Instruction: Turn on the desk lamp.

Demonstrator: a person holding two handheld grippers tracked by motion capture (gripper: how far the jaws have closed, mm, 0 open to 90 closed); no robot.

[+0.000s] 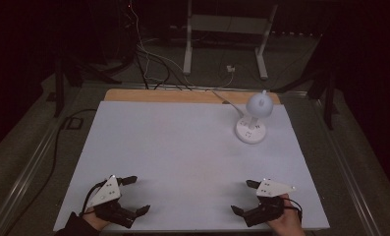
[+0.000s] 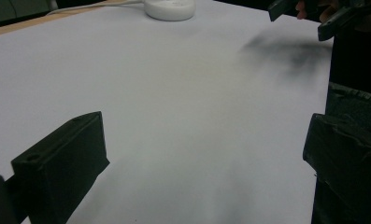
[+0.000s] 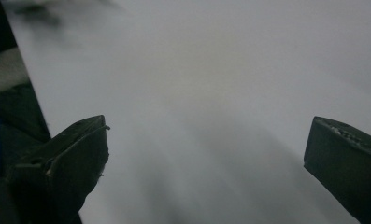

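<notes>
Both tongs, the left gripper and right gripper, rest wide open and empty at the frame's bottom (white lamp upright, upper right).

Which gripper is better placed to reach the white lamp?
Probably the right gripper: the lamp stands on the table's far right, nearly straight ahead of it. The left gripper would need to cross over.

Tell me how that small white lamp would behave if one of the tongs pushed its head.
The white lamp carries a round head on a thin neck, so a push up there would probably tip it. Its wide flat base should resist somewhat. The cord behind it may tug back.
</notes>
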